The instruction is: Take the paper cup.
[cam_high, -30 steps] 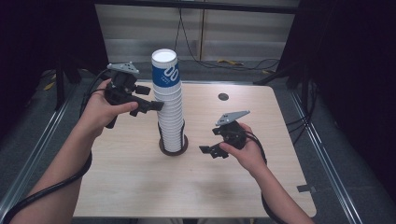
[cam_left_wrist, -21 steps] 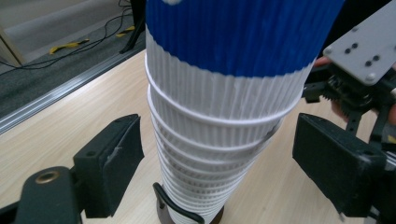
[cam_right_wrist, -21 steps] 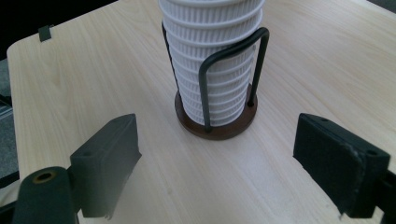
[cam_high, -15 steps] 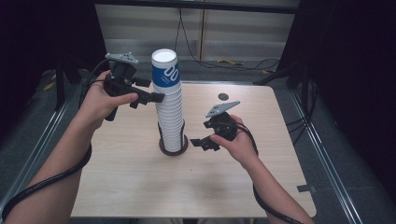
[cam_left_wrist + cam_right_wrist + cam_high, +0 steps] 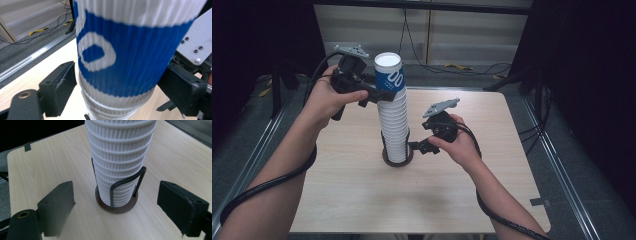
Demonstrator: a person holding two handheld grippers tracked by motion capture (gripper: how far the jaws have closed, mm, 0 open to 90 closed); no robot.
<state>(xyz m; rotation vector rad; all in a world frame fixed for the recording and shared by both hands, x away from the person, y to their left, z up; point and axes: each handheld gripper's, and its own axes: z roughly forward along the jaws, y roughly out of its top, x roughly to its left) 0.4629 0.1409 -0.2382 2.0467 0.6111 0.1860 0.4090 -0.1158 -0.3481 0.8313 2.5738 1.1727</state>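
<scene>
In the high view, a tall stack of ribbed white paper cups (image 5: pixel 394 120) stands just left of centre frame on the pale wood counter (image 5: pixel 492 190), its foot seated in a dark wire cup holder (image 5: pixel 397 156). That holder appears to be what keeps such a tall column upright. The topmost cup (image 5: pixel 389 74), banded in blue with white lettering, sits at upper centre. The left gripper (image 5: pixel 384 95) comes in from the upper left at the level of that top cup, while the right gripper (image 5: pixel 414 146) is low, right of centre, its tips close beside the holder. The arrangement suggests one hand means to lift the top cup off while the other steadies the base.

In the left gripper view, the blue-banded cup (image 5: pixel 125 55) takes up the middle of the frame between the two black fingers (image 5: pixel 60 87). They stand wide, one at lower left and one at lower right, each with a gap to the cup wall; nothing is gripped.

In the right gripper view, the lower part of the stack (image 5: pixel 120 165) rises from the holder (image 5: pixel 116 206) at centre frame. The fingers (image 5: pixel 58 205) are spread wide at the lower corners, well clear of both the cups and the wire loops, with bare counter (image 5: pixel 50 160) between.
</scene>
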